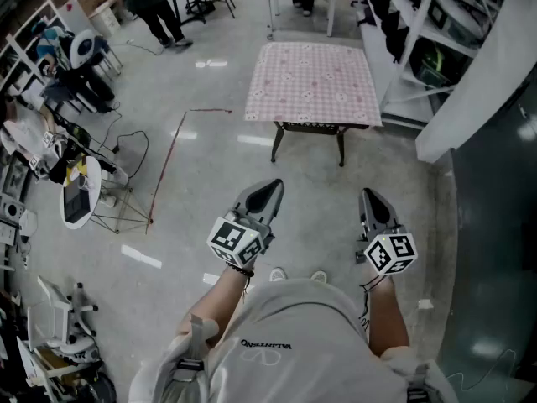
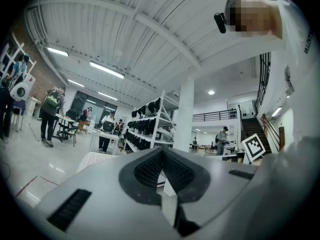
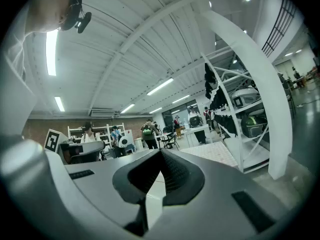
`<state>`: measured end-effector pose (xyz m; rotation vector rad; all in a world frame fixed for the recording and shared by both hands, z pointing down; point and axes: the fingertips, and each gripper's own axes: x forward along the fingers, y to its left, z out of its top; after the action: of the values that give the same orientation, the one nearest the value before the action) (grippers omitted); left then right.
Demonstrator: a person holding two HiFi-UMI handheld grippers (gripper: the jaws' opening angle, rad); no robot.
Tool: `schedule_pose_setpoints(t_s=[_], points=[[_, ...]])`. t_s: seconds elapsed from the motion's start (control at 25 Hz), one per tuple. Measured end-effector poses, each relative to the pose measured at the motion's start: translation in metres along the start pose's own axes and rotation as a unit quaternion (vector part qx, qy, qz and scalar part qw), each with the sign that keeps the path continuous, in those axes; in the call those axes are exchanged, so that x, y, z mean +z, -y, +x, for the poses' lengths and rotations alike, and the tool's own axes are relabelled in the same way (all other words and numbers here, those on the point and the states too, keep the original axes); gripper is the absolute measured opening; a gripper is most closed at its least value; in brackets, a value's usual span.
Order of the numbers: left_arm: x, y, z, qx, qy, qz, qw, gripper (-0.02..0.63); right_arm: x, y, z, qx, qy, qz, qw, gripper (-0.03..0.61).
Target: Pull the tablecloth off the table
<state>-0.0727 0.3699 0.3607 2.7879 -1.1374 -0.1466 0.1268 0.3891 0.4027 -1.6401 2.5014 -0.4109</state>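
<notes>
Workshop hall, seen from my head camera: I stand on the grey concrete floor with both grippers held level in front of me at the lower centre of the frame. My left gripper and my right gripper each have their jaws pressed together with nothing between them. In each gripper's own view the ribbed pads meet in a closed seam.

The tablecloth, pink-and-white checked, lies spread flat in the upper centre of the frame, well apart from both grippers. It covers the whole top of a small table, and its edges hang a little over the sides. Only the dark legs and crossbar show below the near edge. In the left gripper view the cloth appears left of the jaws, and in the right gripper view it appears right of them.

A white shelving rack stands just beside the table at the upper right. A thin red line runs across the floor left of the table, though whether it is tape or cord cannot be told. At the upper left a person in dark clothes stands near desks and cluttered equipment. The toes of my light shoes show between my arms at the bottom centre
</notes>
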Motion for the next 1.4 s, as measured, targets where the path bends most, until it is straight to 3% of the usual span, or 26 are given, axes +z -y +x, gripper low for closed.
schedule_pose_setpoints(t_s=[1.4], points=[[-0.004, -0.019, -0.014, -0.01, 0.003, -0.026, 0.9996, 0.0, -0.003, -0.004, 0.019, -0.012, -0.001, 0.015, 1.0, 0.009]])
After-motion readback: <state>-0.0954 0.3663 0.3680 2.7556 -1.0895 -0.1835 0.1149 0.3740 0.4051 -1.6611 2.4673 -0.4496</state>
